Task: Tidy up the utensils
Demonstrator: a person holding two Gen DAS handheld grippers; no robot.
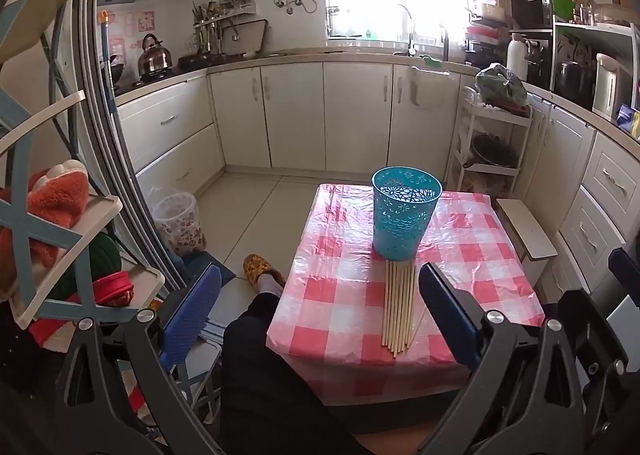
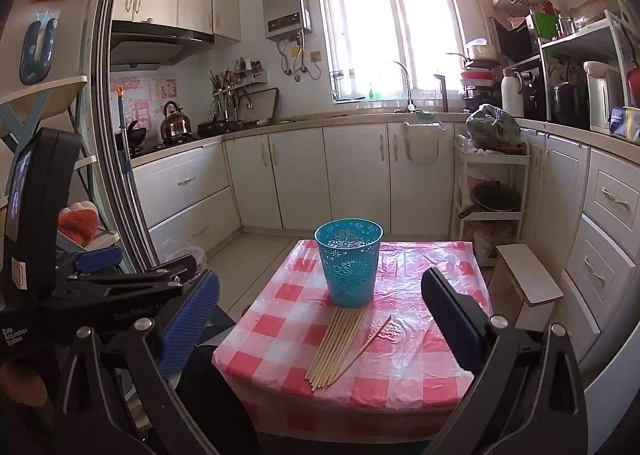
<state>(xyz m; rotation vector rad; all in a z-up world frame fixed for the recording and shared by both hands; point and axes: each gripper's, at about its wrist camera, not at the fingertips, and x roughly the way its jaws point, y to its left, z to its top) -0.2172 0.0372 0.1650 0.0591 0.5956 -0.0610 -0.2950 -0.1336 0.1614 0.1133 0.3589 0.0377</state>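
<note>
We held both grippers, left (image 1: 320,319) and right (image 2: 324,327), released and empty, near the chopsticks (image 2: 336,347) touching the teal basket (image 2: 349,261).

Left wrist view: faces forward and down, near table (image 1: 500,255). Right wrist view: slightly flatter. Shared: table, basket (image 1: 404,215), chopsticks (image 1: 398,307).

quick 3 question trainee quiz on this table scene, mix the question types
1. True or false: the chopsticks already stand inside the teal basket.
2. Which sits nearer the window? A) basket B) chopstick bundle
3. Fill in: one stray chopstick lies ____ from the bundle, on the checked tablecloth.

Key: 1 false, they lie flat on the cloth. 2 A. 3 angled away. Both tongs, left and right, are open and empty.
</note>
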